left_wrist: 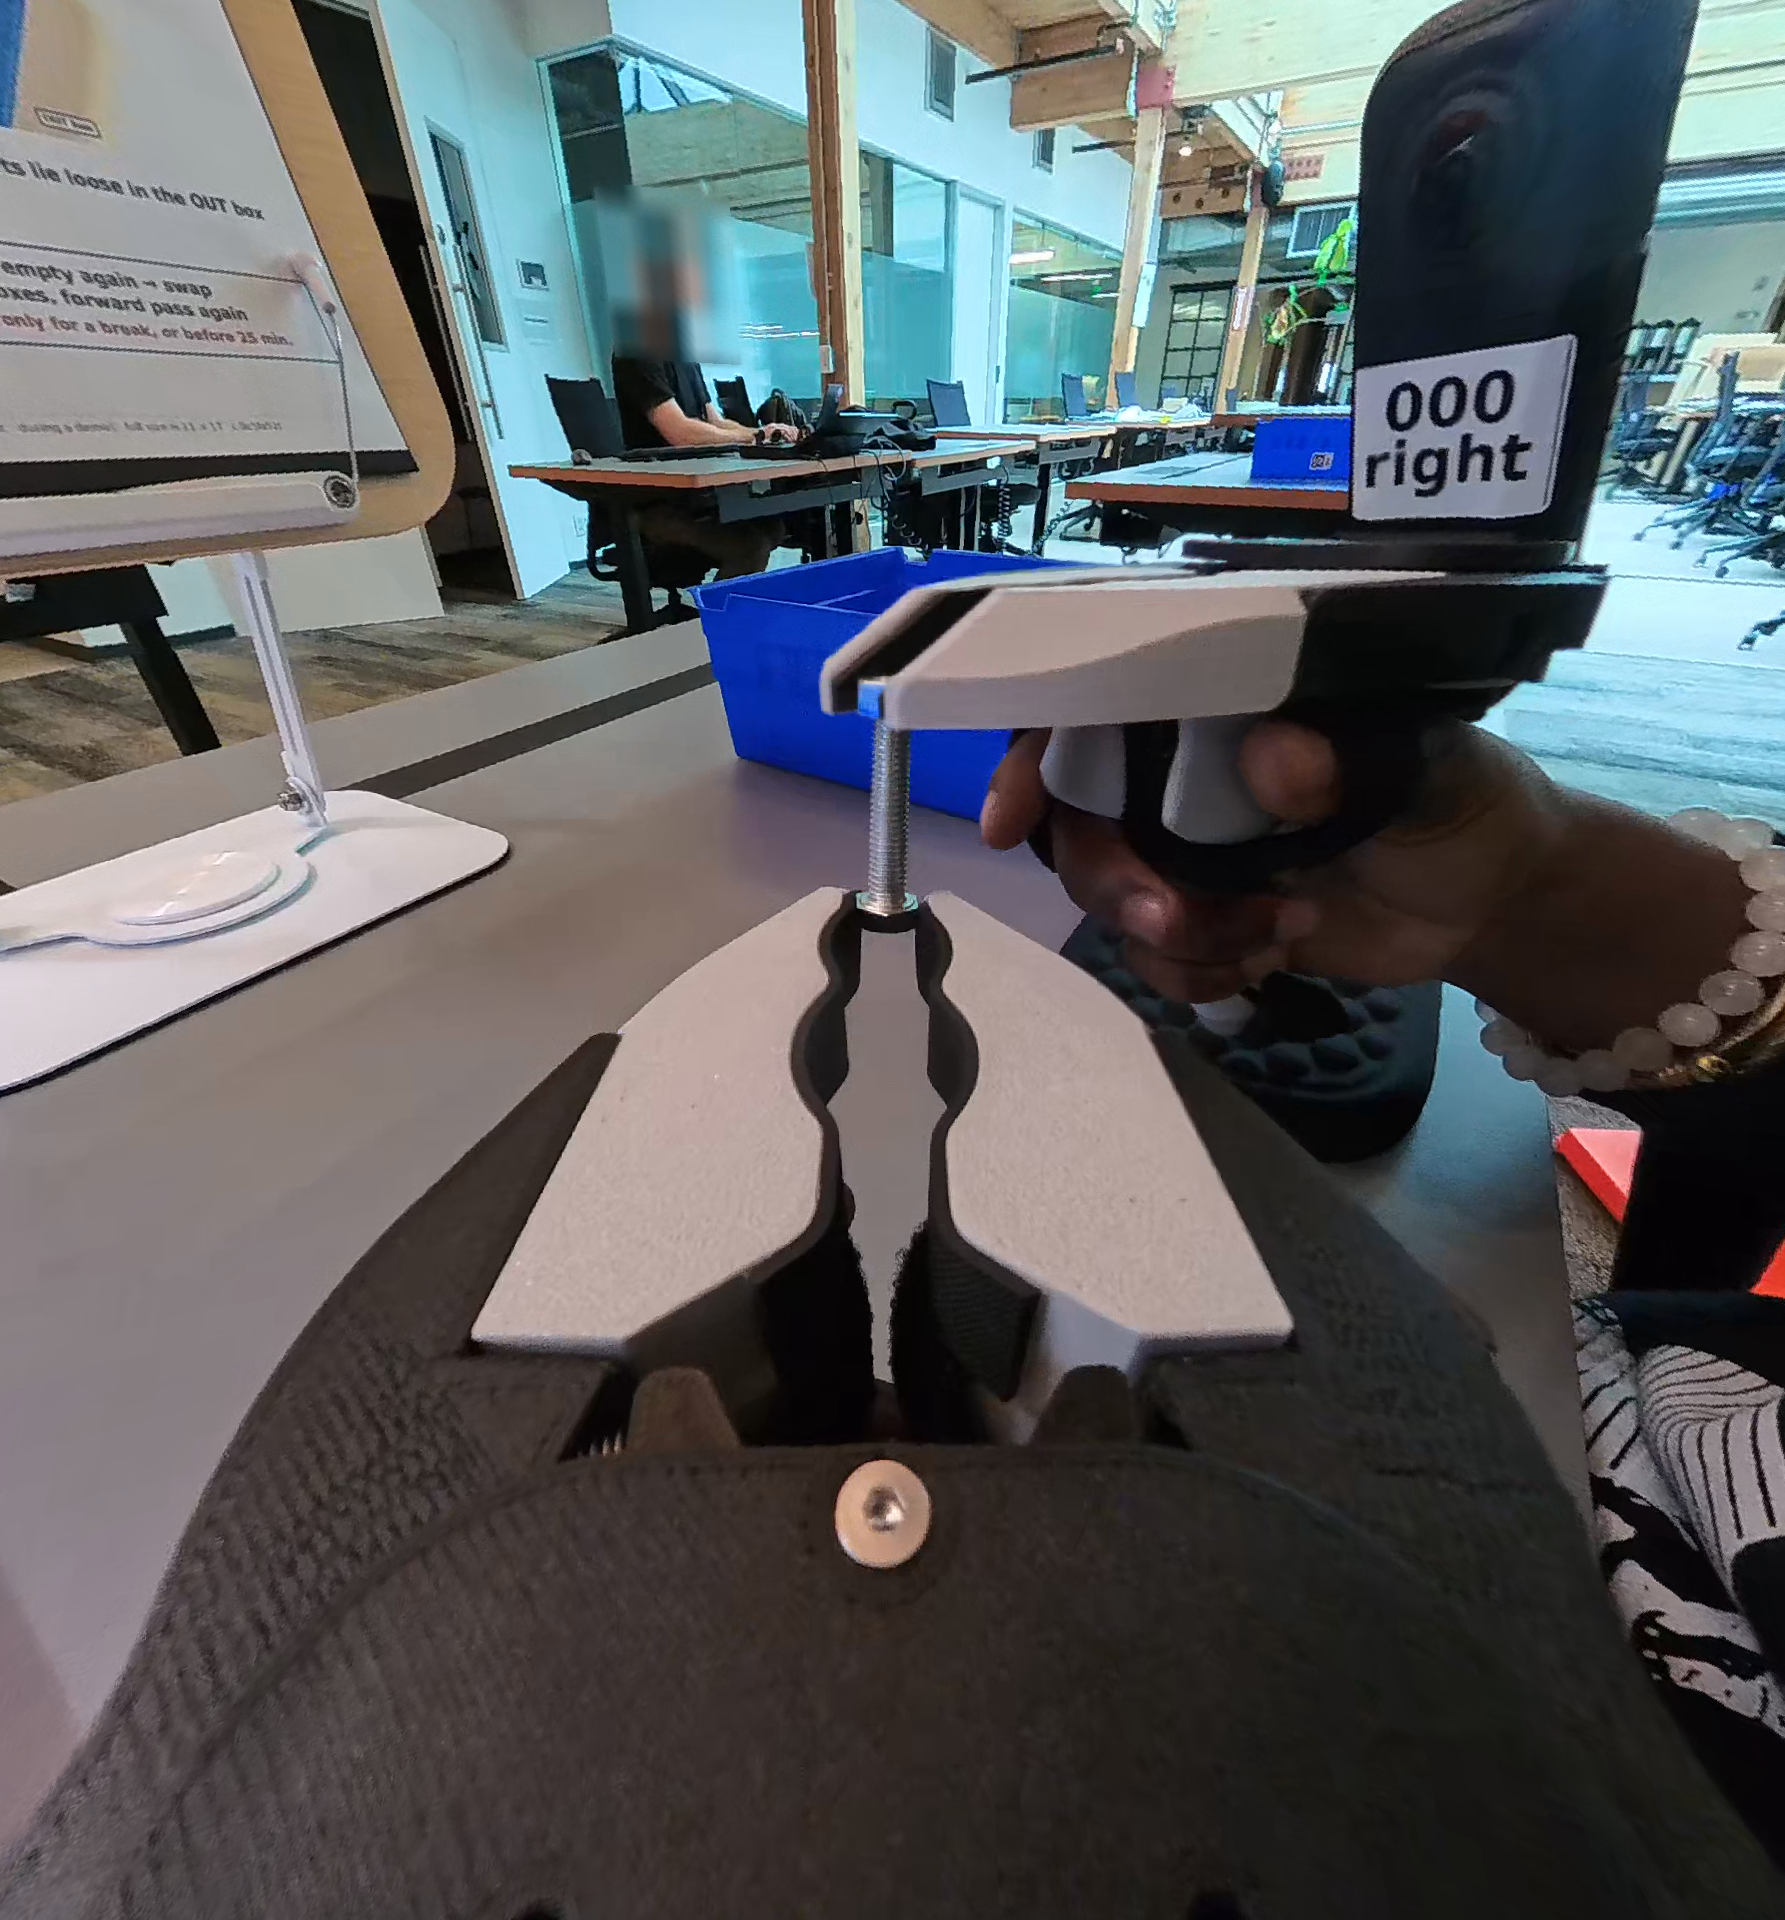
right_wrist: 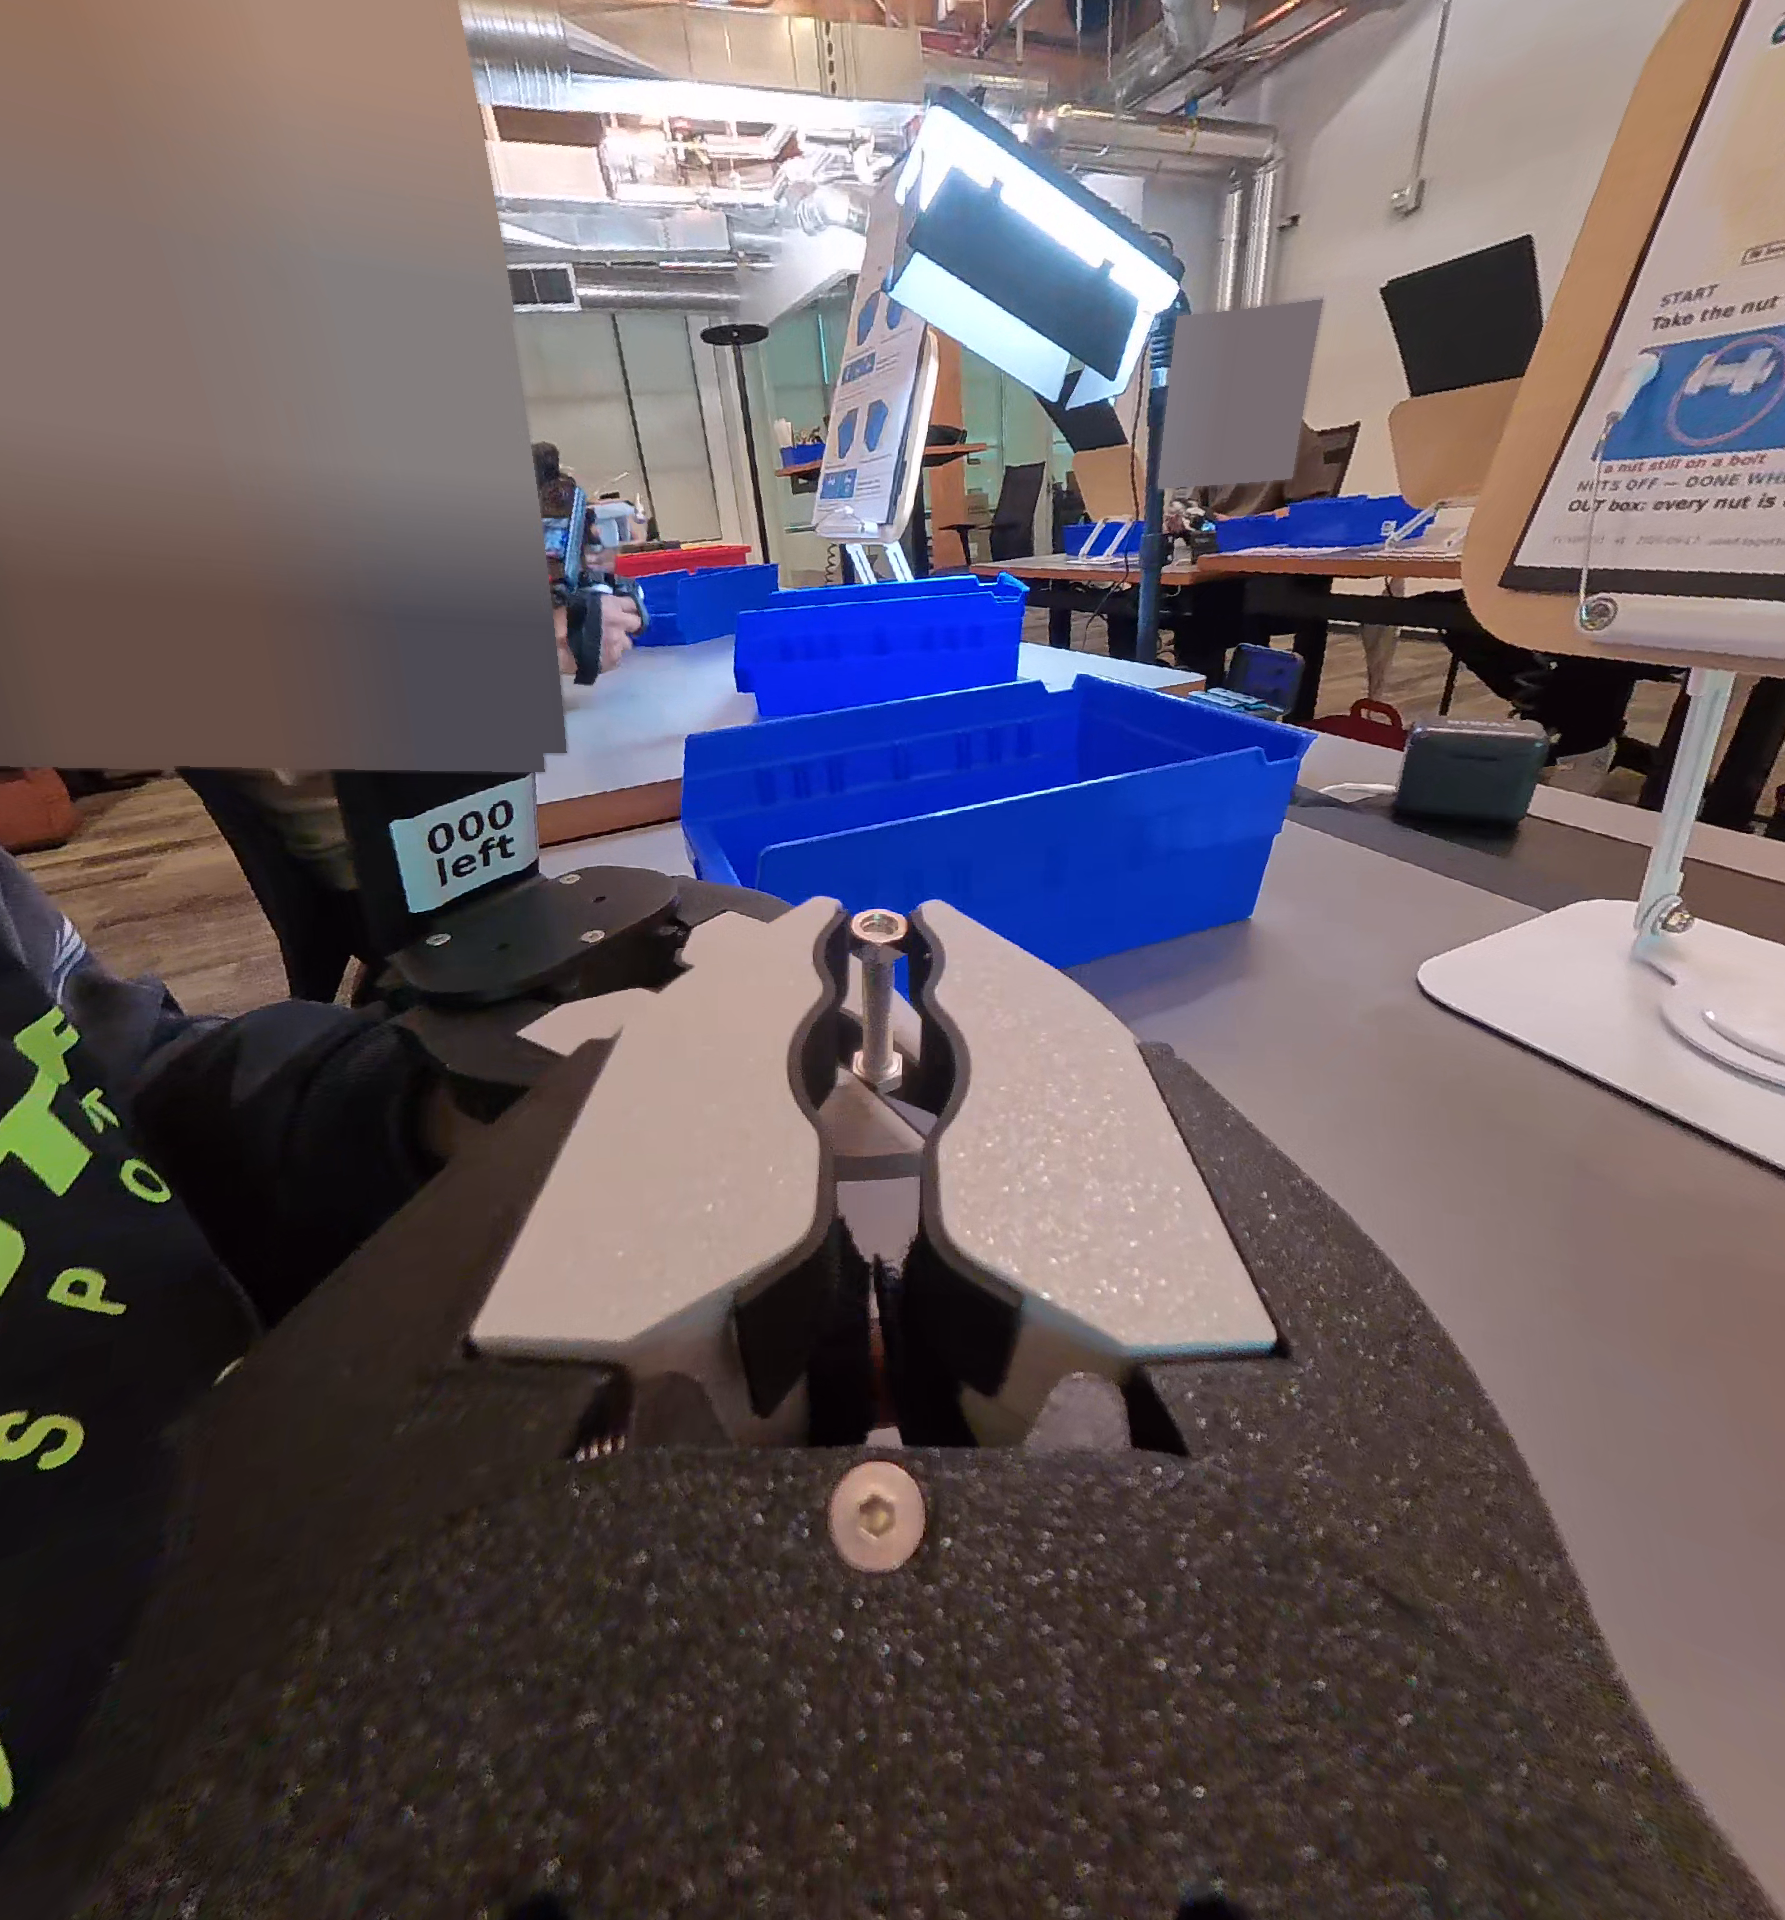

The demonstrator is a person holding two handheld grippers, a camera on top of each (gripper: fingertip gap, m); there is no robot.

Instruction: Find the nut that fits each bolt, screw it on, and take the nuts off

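A silver bolt [left_wrist: 888, 821] stands upright above the grey table [left_wrist: 244, 1195]. My right gripper [left_wrist: 862, 696] comes in from the right and is shut on the bolt's head. My left gripper [left_wrist: 888, 909] is shut on the nut [left_wrist: 888, 914] at the bolt's lower end. In the right wrist view, my right gripper [right_wrist: 877, 925] pinches the socket head of the bolt [right_wrist: 875, 1003]. The shaft runs down to the silver hex nut [right_wrist: 875, 1062], which sits between the left gripper's fingertips [right_wrist: 872, 1091] below.
An open blue bin [left_wrist: 794, 675] stands just behind the bolt and also shows in the right wrist view [right_wrist: 1023, 831]. A white stand [left_wrist: 192, 904] with an instruction sheet is at the left. A black dotted pad [left_wrist: 1314, 1060] and an orange sheet [left_wrist: 1594, 1164] lie at the right. About 4 centimetres separates my left fingertips from my right.
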